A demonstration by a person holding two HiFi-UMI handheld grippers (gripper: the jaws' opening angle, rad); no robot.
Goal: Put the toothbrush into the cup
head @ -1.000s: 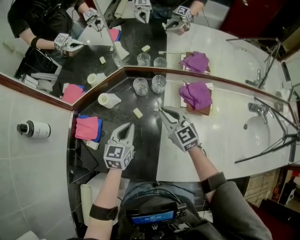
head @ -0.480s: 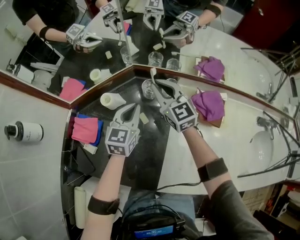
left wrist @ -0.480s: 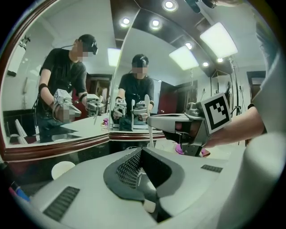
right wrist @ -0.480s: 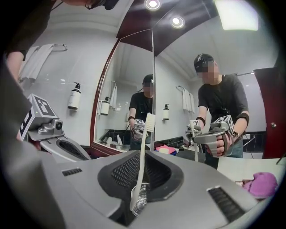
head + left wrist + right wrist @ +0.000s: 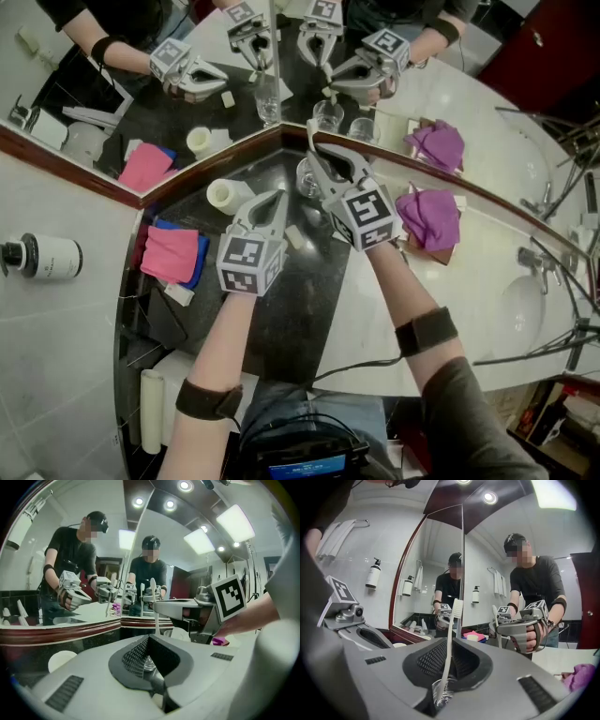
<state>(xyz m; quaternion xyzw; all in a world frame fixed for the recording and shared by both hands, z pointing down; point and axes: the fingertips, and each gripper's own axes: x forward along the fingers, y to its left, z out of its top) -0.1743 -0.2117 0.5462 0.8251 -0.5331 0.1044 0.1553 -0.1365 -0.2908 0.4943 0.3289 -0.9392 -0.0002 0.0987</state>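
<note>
Your right gripper (image 5: 446,666) clamps the toothbrush (image 5: 450,639) upright, bristles up, with the handle end at the cup (image 5: 439,693). I can't tell if it's inside. Left gripper (image 5: 151,668) is closed and empty, near the cup. Release off-centre and the handle probably clips the rim and tips the glass.

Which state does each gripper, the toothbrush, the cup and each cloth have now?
Left gripper: fingers shut, empty.
Toothbrush: upright, bristles up, held.
Cup: upright, close to the toothbrush's lower end.
Right gripper: fingers shut on the toothbrush.
Purple cloth: crumpled.
Pink cloth: lying flat.
</note>
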